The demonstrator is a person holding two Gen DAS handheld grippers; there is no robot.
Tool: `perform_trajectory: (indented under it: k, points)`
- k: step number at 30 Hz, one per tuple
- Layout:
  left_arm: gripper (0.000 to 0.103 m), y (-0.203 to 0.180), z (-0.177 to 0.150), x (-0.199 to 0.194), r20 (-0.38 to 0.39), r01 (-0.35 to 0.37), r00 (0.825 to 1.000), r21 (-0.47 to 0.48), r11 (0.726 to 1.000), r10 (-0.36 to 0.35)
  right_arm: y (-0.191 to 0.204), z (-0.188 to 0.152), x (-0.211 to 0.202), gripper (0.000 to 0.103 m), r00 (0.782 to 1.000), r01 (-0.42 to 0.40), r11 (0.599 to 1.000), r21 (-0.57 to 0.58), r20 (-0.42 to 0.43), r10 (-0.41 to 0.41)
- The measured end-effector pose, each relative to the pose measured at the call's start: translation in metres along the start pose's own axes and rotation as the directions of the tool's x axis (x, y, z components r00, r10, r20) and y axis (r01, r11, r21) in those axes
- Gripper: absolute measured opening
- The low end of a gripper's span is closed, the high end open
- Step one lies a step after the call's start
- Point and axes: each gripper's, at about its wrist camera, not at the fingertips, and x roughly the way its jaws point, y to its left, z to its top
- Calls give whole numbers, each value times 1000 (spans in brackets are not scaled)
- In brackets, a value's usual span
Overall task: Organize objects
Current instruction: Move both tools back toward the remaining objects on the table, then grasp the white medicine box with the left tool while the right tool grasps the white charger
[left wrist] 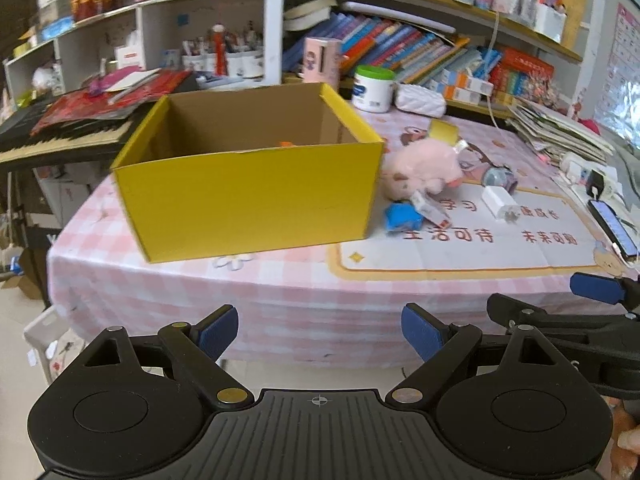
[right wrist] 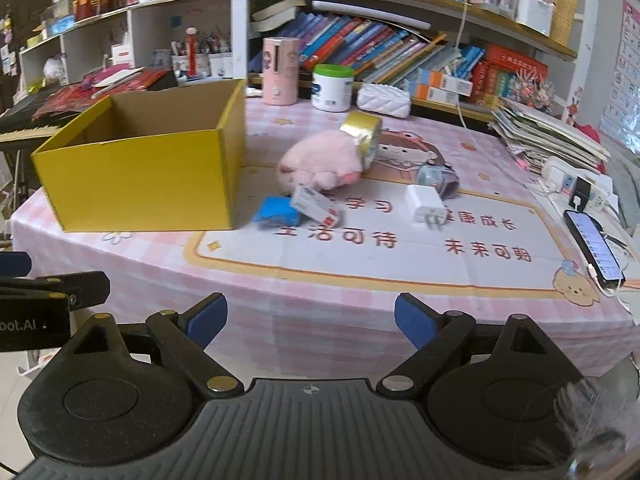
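Note:
An open yellow cardboard box (left wrist: 248, 196) (right wrist: 140, 176) stands on the left of the table; something small and orange shows inside in the left wrist view. Right of it lie a pink plush toy (right wrist: 320, 160) (left wrist: 424, 168), a gold tape roll (right wrist: 362, 136), a blue packet (right wrist: 276, 212) (left wrist: 402, 218), a small white carton (right wrist: 316, 204), a white charger plug (right wrist: 426, 204) (left wrist: 500, 202) and a small watch-like gadget (right wrist: 436, 176). My left gripper (left wrist: 320, 332) and right gripper (right wrist: 310, 320) are both open and empty, held in front of the table's near edge, apart from all objects.
A phone (right wrist: 592, 244) on a cable lies at the table's right edge. A pink canister (right wrist: 280, 70), a white jar (right wrist: 332, 88) and a white pouch (right wrist: 384, 98) stand at the back. Bookshelves rise behind; a keyboard (left wrist: 60, 136) is at the left.

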Motion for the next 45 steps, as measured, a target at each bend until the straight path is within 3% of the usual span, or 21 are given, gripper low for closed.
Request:
perform_trajectory:
  k: [13,21,28,31,40,45]
  points:
    - [90,-59,34,51,-26,75,997,41,996,-74,-66,22,37,91,997,69,997,30,-46,-67]
    - [83,-91,53,84,-42,108,994,50,993,-106,-103,39,62,88,996,78,996,35,-53,-76]
    - [69,-108,67,111,-45,57,997,39,998,-55,-124,58,88,87,998,46,999,21,-51,-45]
    - [58,-113,71,121,-38,32,999,33,999,-31,-131,65,99,87,998,27,1000,2,-52,-27]
    - [58,-143,83,161,-54,-52,997,109,993,58,-150,81,127,87,998,-38,997,-64,-57,35]
    - [60,-159,87,181,-64,-102,991,204,974,117,-164,89,140,86,996,-67,995,-69,-61,63]
